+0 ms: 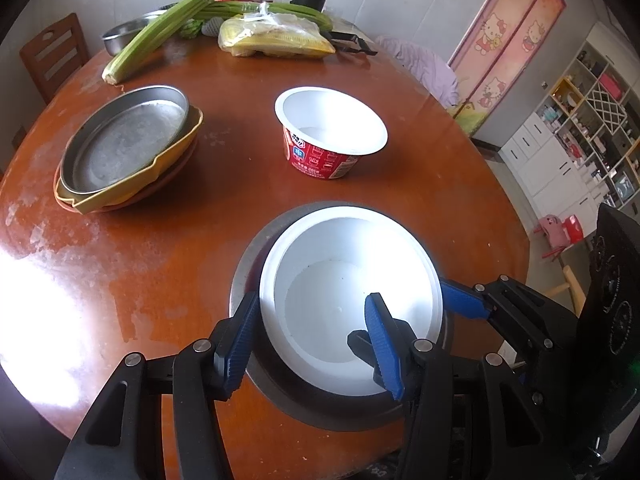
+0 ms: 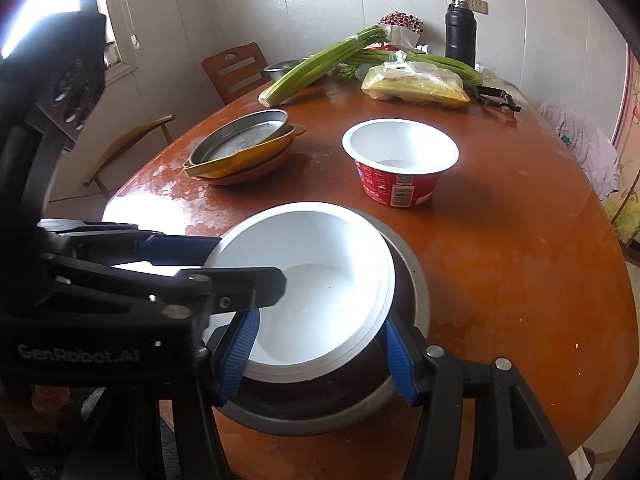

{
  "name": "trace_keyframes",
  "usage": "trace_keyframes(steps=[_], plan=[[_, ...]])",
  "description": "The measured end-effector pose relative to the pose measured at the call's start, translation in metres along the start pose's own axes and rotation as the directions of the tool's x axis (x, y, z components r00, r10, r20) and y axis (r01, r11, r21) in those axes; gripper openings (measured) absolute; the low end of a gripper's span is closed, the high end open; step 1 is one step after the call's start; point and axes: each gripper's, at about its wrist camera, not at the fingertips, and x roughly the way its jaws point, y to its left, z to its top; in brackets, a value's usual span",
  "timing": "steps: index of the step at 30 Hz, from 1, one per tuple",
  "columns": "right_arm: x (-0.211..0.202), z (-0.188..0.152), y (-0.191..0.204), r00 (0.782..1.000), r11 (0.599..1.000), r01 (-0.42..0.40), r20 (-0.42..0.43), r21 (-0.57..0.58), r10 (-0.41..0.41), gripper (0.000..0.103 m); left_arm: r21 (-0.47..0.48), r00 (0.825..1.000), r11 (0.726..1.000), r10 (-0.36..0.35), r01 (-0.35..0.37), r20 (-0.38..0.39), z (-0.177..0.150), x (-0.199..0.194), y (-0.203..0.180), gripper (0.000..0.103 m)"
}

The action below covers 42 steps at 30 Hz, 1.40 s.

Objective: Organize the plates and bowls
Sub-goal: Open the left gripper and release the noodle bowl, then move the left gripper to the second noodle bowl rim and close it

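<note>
Two tools meet at a white bowl (image 1: 340, 300) sitting inside a steel bowl (image 2: 416, 292) near the front edge of the round wooden surface (image 1: 200, 240). The left tool (image 1: 316, 344) straddles the white bowl's near rim, one finger inside and one outside, gripping it. The right tool (image 2: 320, 356) clamps the same bowl across its width. Farther back stand a red cup (image 1: 328, 132) and a stack of plates (image 1: 128, 148), apart from celery (image 1: 160, 32).

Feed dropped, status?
Left gripper, right gripper: jaws straddle rim of white plastic bowl, grip unclear. Bowl nested in grey metal bowl. Red printed cup stands apart.
</note>
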Motion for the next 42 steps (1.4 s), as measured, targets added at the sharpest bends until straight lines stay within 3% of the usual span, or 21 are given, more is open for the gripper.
trace_keyframes(steps=[42], plan=[[-0.032,0.008,-0.020,0.994,0.998,0.032,0.099,0.052,-0.037,0.060,-0.008,0.995,0.999,0.040,-0.039,0.089,0.018,-0.027,0.008,0.055]])
